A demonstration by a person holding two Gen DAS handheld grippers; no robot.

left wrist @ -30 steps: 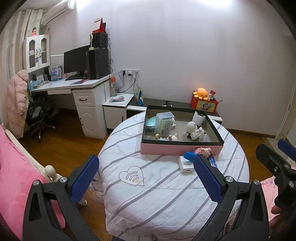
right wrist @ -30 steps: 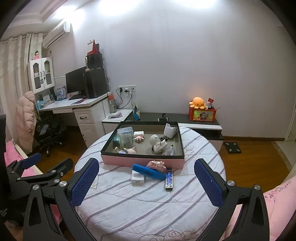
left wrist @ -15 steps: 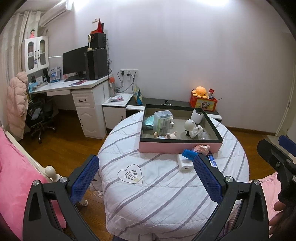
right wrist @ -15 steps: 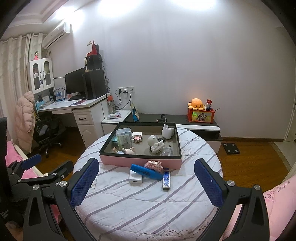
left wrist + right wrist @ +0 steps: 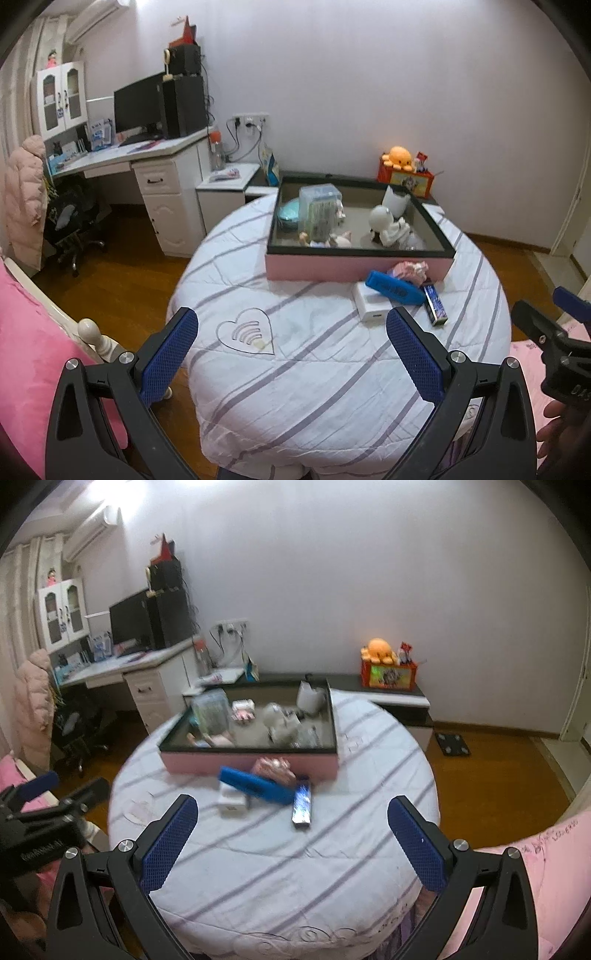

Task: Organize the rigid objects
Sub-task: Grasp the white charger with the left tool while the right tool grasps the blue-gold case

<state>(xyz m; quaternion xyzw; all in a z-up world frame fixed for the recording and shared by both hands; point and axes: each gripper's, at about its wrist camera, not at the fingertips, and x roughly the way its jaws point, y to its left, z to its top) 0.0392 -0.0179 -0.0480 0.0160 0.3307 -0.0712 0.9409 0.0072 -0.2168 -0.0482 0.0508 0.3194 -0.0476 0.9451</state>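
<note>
A pink box (image 5: 314,267) (image 5: 207,762) with a dark rim stands at the far side of a round table with a striped cloth (image 5: 314,369) (image 5: 277,867); it holds several small items. In front of it lie a blue case (image 5: 395,288) (image 5: 255,785), a white box (image 5: 371,310) (image 5: 232,799), a pink item (image 5: 410,268) (image 5: 275,767) and a dark slim box (image 5: 435,304) (image 5: 302,805). My left gripper (image 5: 291,350) is open and empty above the table's near left part. My right gripper (image 5: 291,836) is open and empty above the table's near side.
A white desk with a monitor (image 5: 147,155) stands at the left, with a chair and a pink coat (image 5: 26,192). A low cabinet with an orange plush toy (image 5: 400,158) is behind the table. Pink bedding (image 5: 22,350) lies at the near left.
Both grippers have moved closer to the table and tilted down, so the table and objects look larger. The right wrist view is blurred by motion. Both grippers stay open.
</note>
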